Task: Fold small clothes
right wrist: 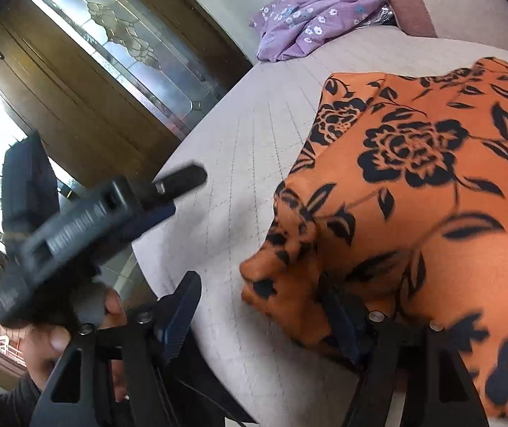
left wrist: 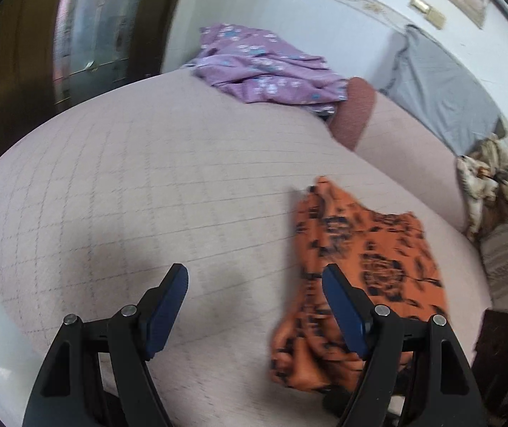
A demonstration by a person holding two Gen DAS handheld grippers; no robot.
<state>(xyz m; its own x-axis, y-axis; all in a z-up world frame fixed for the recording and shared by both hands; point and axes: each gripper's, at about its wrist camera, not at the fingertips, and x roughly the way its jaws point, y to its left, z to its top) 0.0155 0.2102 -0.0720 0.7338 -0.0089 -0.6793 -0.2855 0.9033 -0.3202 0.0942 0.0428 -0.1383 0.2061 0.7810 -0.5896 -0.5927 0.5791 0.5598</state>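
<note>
An orange garment with a black flower print (left wrist: 357,267) lies rumpled on the pale quilted bed (left wrist: 147,185). My left gripper (left wrist: 255,277) is open above the bed; its right finger hangs over the garment's left edge. In the right wrist view the same garment (right wrist: 414,185) fills the right half. My right gripper (right wrist: 264,299) is open; the cloth drapes over its right finger and hides the tip. The left gripper (right wrist: 183,181) shows there too, held in a hand at the left, over the bed edge.
A purple flowered garment (left wrist: 264,67) lies crumpled at the far side of the bed, also in the right wrist view (right wrist: 318,10). A grey pillow (left wrist: 442,96) and a cream patterned cloth (left wrist: 485,181) lie at the right. A wooden glass-panelled door (right wrist: 111,64) stands beyond the bed.
</note>
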